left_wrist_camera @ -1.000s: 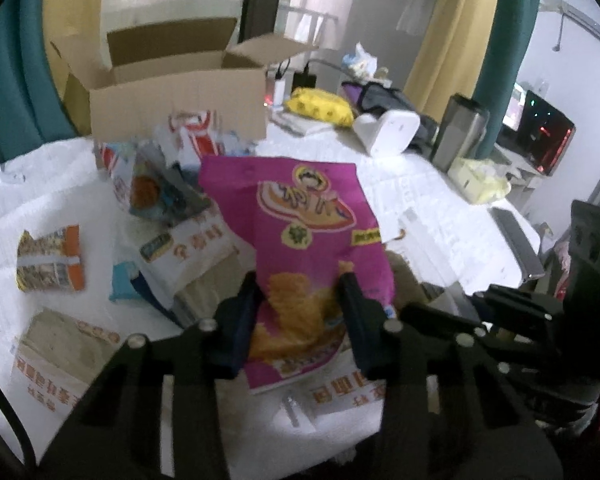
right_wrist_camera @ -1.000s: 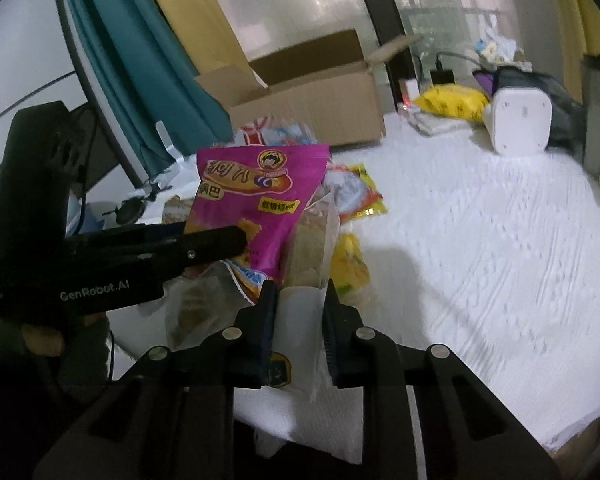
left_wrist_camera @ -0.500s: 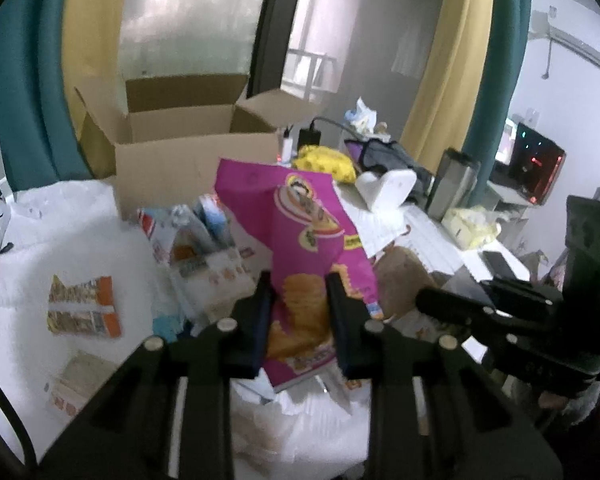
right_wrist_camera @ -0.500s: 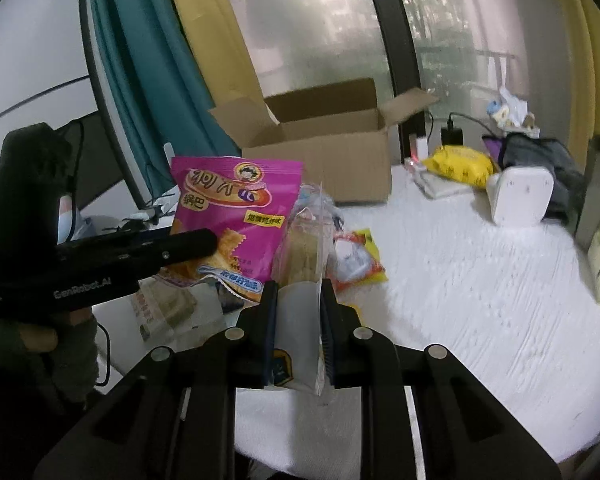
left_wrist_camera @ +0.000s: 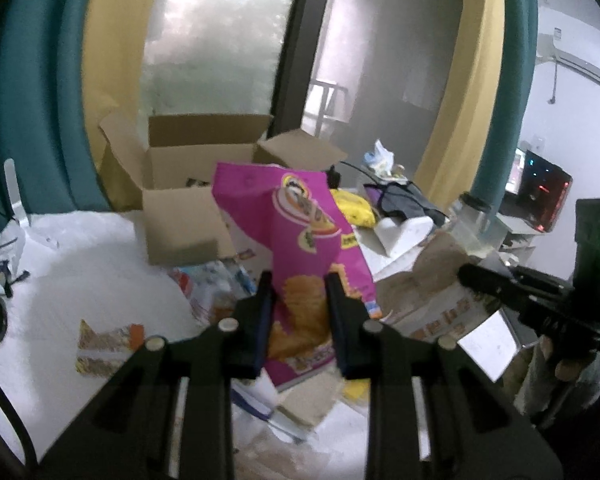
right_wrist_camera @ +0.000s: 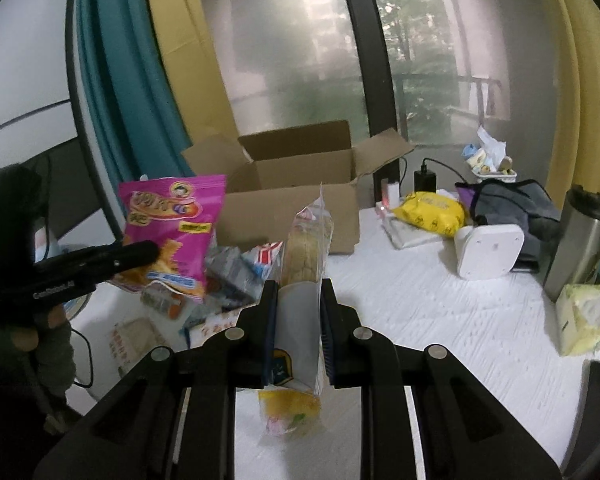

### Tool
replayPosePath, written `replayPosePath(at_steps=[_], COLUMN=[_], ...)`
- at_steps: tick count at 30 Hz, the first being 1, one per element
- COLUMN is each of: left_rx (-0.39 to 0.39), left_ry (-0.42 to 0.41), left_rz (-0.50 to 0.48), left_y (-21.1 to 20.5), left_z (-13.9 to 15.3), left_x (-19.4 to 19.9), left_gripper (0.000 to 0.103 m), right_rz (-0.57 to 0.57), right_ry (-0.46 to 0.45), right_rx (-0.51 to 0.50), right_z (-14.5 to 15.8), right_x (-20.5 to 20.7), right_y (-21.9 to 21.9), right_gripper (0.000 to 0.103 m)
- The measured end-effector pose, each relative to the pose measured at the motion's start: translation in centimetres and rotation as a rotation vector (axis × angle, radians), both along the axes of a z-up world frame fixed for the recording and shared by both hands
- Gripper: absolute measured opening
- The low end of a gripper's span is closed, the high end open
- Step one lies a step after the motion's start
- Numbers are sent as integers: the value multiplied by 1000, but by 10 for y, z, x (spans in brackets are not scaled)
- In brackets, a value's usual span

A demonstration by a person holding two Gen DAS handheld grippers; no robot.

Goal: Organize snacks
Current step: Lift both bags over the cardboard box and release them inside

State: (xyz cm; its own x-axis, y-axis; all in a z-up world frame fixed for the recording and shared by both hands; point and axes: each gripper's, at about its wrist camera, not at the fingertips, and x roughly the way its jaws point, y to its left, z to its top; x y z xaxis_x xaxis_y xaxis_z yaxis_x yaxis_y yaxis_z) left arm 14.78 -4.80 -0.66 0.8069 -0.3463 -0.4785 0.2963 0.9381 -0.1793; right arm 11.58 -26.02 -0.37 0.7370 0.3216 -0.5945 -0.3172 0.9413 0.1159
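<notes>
Magenta chip bag (left_wrist_camera: 300,236) is off the bench, upright, pinched at its lower half by the left gripper (left_wrist_camera: 298,300); open cardboard box (left_wrist_camera: 188,200) sits behind it, well apart. Clear-wrapped biscuit pack (right_wrist_camera: 306,256) is also airborne, upright, held by its white lower part in the right gripper (right_wrist_camera: 299,312).

Risks:
- Both packs are soft film held low, so the tops can flop or fold over. Likely to snag a box flap (right_wrist_camera: 384,152) on the way in.
- Chip bag is air-filled, so a hard squeeze could slide it out of the fingers or crush the chips.
- The two grippers sit close side by side; heading for the same box opening, they could collide.
- Loose snack pile (left_wrist_camera: 220,284) lies below, so a drop lands back in the clutter.

Fingers: the left pair is narrowed onto the chip bag, pads touching both sides. The right pair is narrowed onto the biscuit pack, with the wrapper filling the gap.
</notes>
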Motion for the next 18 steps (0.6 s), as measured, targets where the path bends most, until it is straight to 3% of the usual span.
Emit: replayPosePath(at_steps=[18], left_rx=[34], left_ry=[-52], left_rz=[126], left_y=[47], left_z=[16], left_x=[74], left_gripper=[22], right_rz=[28], right_ry=[-26], right_rx=[-13], right_z=[10], right_x=[93], right_y=[22], right_gripper=[21])
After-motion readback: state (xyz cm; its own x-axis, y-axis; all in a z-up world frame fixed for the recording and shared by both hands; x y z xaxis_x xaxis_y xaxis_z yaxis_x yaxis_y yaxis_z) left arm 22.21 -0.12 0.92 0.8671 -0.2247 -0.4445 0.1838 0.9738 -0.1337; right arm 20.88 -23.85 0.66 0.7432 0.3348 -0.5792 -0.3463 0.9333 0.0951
